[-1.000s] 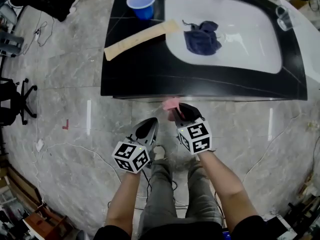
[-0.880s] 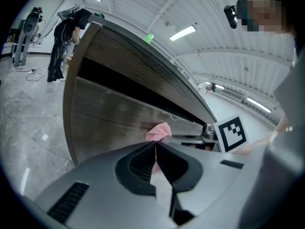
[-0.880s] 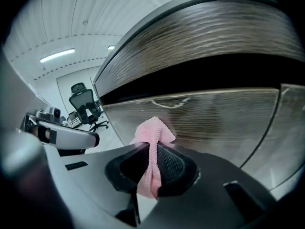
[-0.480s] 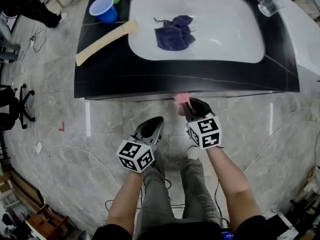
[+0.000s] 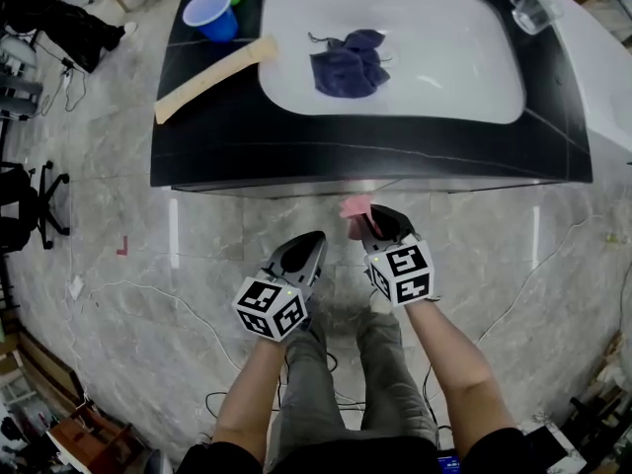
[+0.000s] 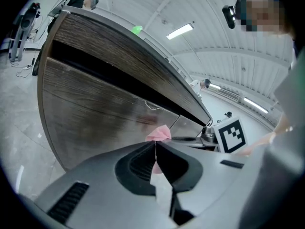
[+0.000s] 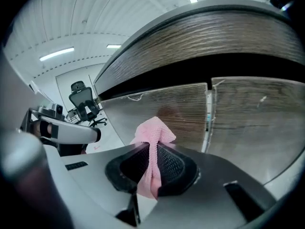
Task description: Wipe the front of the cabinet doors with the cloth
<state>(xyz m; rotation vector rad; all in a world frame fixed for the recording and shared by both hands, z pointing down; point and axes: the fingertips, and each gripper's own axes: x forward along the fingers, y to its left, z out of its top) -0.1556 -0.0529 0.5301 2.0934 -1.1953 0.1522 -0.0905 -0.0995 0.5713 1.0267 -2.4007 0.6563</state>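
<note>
Grey veined marble floor (image 5: 128,334), glossy, with two pale light streaks (image 5: 174,233) reflected in it. Small red mark (image 5: 122,247) on floor. Black office chair (image 5: 35,200) at left edge. White ribbed ceiling (image 6: 214,61), strip lights (image 6: 180,31) on.

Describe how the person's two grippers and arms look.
The left gripper and right gripper are tapering grey shells with black ribbed pads. Each carries a white cube with black square markers. The forearms are bare; dark short sleeves show at the picture's bottom edge.
</note>
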